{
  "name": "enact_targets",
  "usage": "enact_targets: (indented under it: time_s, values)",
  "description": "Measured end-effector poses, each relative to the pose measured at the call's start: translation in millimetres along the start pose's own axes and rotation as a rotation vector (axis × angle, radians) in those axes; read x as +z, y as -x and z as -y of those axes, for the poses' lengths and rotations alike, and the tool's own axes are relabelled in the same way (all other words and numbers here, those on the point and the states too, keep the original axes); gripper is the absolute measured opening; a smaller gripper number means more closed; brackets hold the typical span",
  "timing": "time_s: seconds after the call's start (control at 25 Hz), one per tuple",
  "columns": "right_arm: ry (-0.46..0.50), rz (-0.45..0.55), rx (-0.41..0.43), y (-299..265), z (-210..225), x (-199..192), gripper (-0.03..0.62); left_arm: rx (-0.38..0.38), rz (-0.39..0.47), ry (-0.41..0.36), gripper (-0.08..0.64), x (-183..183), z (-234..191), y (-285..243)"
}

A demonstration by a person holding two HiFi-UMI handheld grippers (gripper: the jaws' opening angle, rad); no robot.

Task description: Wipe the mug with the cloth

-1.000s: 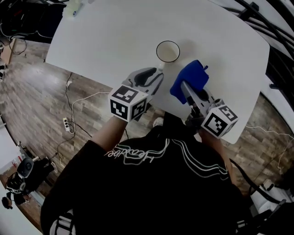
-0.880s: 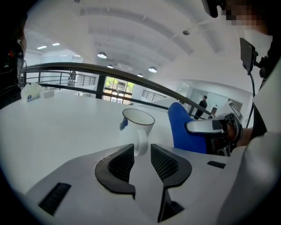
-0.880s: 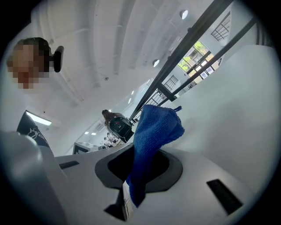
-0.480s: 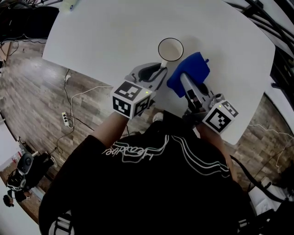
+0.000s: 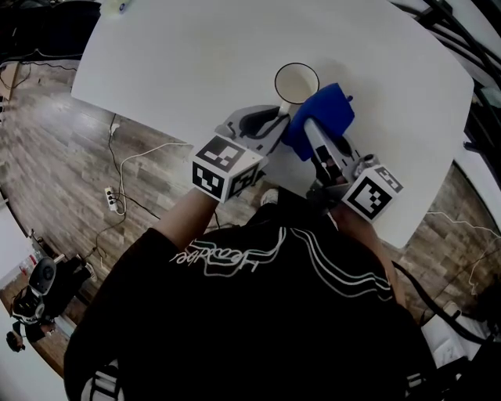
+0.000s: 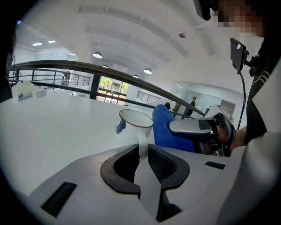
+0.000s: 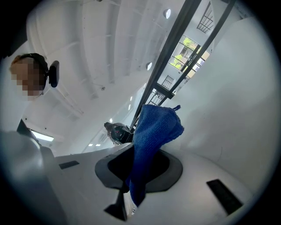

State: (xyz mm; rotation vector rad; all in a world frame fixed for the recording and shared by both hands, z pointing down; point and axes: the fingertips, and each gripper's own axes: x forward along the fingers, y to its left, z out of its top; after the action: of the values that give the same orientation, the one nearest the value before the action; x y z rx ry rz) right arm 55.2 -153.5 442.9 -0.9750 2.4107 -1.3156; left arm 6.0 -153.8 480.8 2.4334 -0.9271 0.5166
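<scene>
A white enamel mug [image 5: 296, 83] with a dark rim stands on the white table [image 5: 196, 55]. My left gripper [image 5: 274, 124] is shut on the mug's handle [image 6: 142, 147], which runs up between its jaws to the cup [image 6: 136, 119]. A blue cloth [image 5: 325, 117] hangs bunched from my right gripper [image 5: 307, 129], which is shut on it. The cloth [image 6: 164, 127] sits right against the mug's right side. In the right gripper view the cloth [image 7: 151, 136] fills the jaws of my right gripper [image 7: 142, 165] and hides the mug.
The table's near edge runs just below both grippers, with wooden floor beyond it. Cables and a power strip [image 5: 112, 201] lie on the floor at left. A small pale object [image 5: 121, 6] sits at the table's far left corner.
My right gripper has carried the blue cloth leftward and forward, closing the gap to the mug's side. The left gripper still holds the mug by its handle.
</scene>
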Motion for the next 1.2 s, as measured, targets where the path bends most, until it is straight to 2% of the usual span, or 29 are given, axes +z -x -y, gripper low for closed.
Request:
enact_targets:
  time_s: [0.2,0.68,0.8,1.0,1.2]
  values:
    - [-0.004,-0.007,-0.009,-9.0,3.4,-3.8,0.051,-0.009,0.009,-0.004,0.069,1.3,-3.3,2.8]
    - [-0.086,-0.069,-0.09,-19.3,38.4,-17.4,0.051,-0.025,0.002,-0.023,0.069,0.3,-4.5,-2.3]
    - [-0.094,-0.12,-0.159,-20.8,45.1,-25.7,0.051,-0.025,0.001,-0.045,0.067,-1.8,-4.6,1.3]
    - [-0.068,-0.268,-0.288,-17.9,57.6,-35.9,0.051,-0.026,-0.01,-0.075,0.067,-3.2,1.1,0.3]
    - [-0.086,-0.335,-0.325,-23.5,58.3,-39.8,0.051,-0.034,-0.007,-0.068,0.066,-4.9,-1.3,2.5]
